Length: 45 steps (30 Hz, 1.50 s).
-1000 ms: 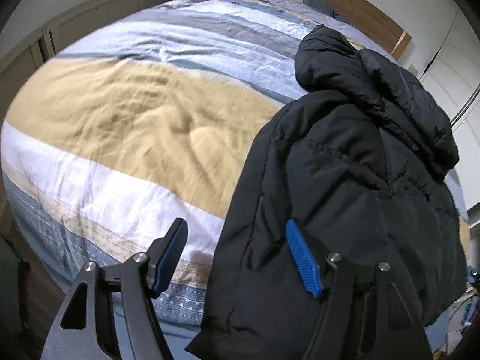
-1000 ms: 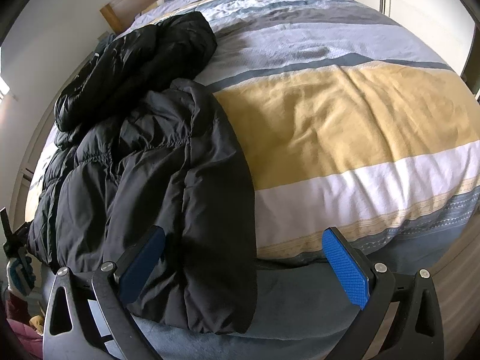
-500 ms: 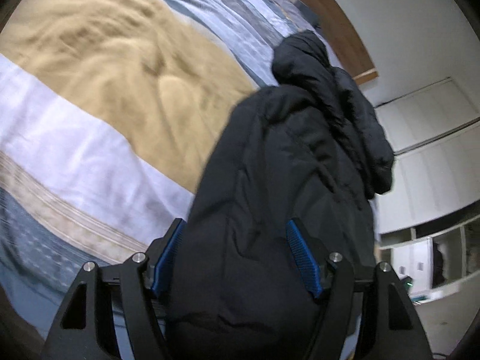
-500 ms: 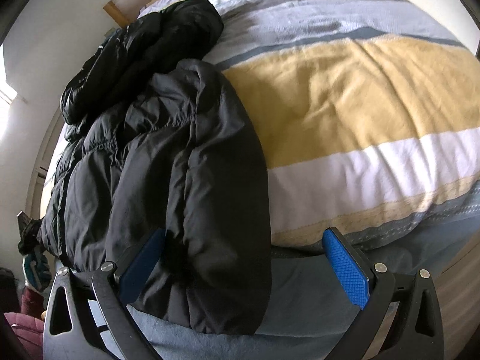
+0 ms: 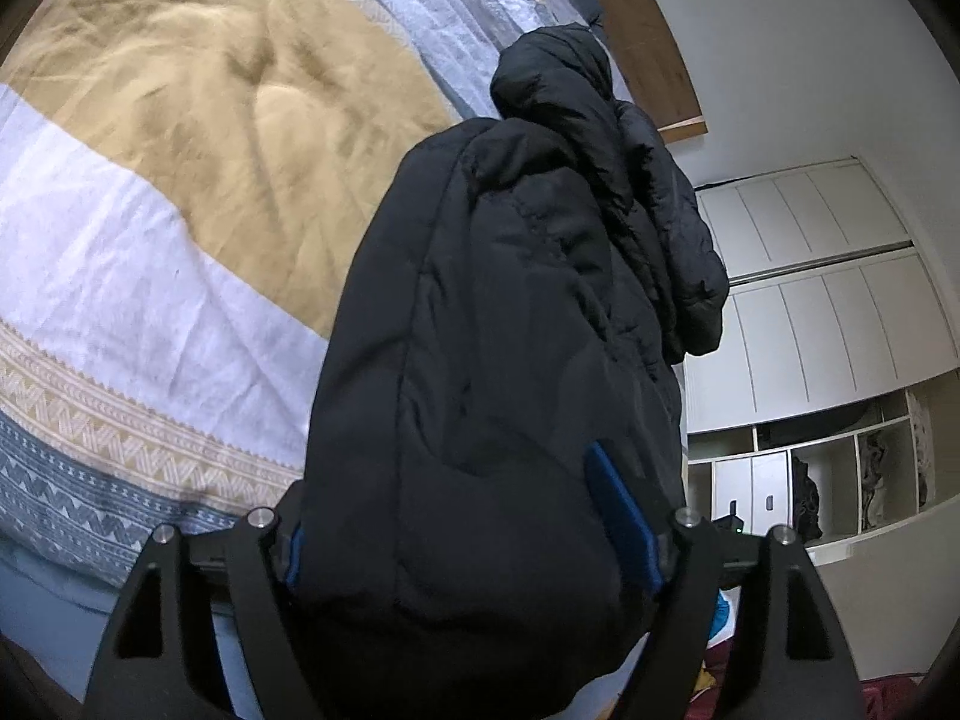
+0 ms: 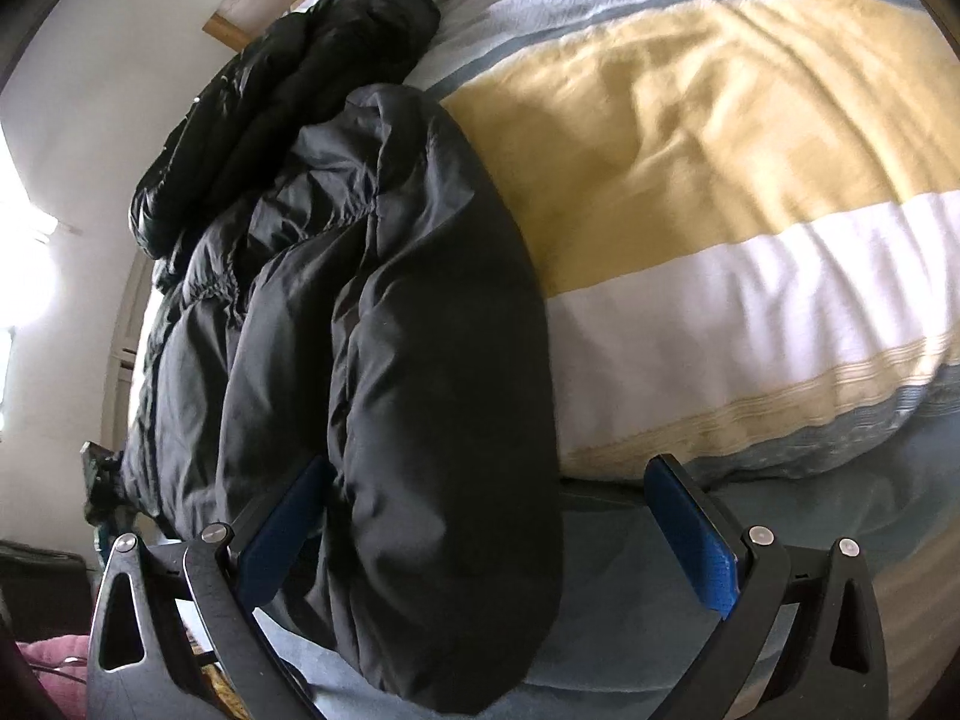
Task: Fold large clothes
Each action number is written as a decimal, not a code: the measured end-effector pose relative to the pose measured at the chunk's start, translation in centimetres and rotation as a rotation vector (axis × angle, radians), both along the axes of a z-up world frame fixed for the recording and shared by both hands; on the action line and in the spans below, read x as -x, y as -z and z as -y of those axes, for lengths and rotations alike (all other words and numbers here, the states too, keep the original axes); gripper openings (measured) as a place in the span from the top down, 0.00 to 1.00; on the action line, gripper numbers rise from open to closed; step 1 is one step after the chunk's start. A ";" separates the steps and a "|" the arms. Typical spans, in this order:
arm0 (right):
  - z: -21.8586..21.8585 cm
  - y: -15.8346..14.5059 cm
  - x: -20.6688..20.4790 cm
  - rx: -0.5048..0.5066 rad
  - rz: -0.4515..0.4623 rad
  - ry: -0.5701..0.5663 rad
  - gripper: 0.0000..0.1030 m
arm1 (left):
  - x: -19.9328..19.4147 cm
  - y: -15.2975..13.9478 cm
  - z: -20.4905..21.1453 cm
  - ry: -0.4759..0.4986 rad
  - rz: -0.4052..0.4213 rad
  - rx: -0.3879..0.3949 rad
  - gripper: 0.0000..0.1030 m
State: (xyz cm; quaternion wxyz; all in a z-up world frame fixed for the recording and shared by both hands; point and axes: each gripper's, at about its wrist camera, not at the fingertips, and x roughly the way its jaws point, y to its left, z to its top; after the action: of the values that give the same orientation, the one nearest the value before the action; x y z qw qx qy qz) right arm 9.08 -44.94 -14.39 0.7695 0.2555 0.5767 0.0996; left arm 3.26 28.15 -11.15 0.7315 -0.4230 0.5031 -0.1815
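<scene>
Jacket: black puffer jacket [image 5: 510,360] lies lengthwise along one edge of the bed, its bottom end bulging over the foot of the mattress toward both cameras.
Hood end: the far part [image 6: 288,90] is bunched up near the wooden headboard [image 5: 636,36], not laid flat.
Left gripper: left gripper [image 5: 474,516] straddles the jacket's near end; its jaws are opening, with the padded bulk between the blue pads [image 5: 618,516]. The near pad is mostly hidden behind fabric, so I judge the grip loose, not clamped.
Right gripper: right gripper [image 6: 486,534] stands spread wide over the jacket's long folded edge; one pad sits just beside the fabric, the other hangs clear above the grey sheet [image 6: 630,630]. Nothing is pinched.
Bed: striped duvet [image 6: 720,210] in yellow, white and grey-blue covers the rest of the mattress and carries nothing else that shows.
Background: white cupboard doors [image 5: 828,276] stand beyond the bed in the left view.
Done so far: the jacket looks narrowed into a long strip, apparently with its sides turned in; sleeves cannot be made out.
Left to do: judging by its length, the strip has yet to be doubled end to end, and the hood needs tucking.
Next need: both grippers would have to close firmly on the thick hem.
</scene>
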 end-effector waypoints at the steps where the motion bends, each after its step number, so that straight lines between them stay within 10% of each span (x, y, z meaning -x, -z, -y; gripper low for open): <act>1: -0.2 0.2 -0.1 -0.025 -0.003 -0.008 0.00 | 0.0 0.0 0.0 0.000 -0.003 -0.002 0.26; 10: -1.9 1.1 -0.5 -0.131 0.010 -0.086 0.02 | 0.0 0.0 1.4 0.019 -0.009 0.008 0.26; 21: -3.0 0.6 -0.2 -0.174 0.044 -0.095 0.39 | 0.3 -0.8 3.7 0.038 0.011 -0.064 0.28; 28: -5.6 -1.6 -1.1 -0.189 0.109 -0.160 0.78 | 0.2 -2.3 5.9 0.092 0.063 -0.086 0.66; 33: -7.7 -5.0 -2.6 -0.175 0.195 -0.220 0.83 | -0.3 -4.5 6.3 0.095 0.126 -0.052 0.81; 45: -6.9 -12.3 -5.8 -0.231 0.423 -0.193 0.85 | -3.2 -12.7 6.6 0.098 0.303 0.016 0.83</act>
State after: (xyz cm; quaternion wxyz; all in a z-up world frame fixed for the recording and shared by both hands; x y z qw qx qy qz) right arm 14.87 -38.00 -2.11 0.8256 0.2590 0.4094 0.2892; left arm 6.47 21.50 1.55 0.7858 -0.3714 0.4058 -0.2828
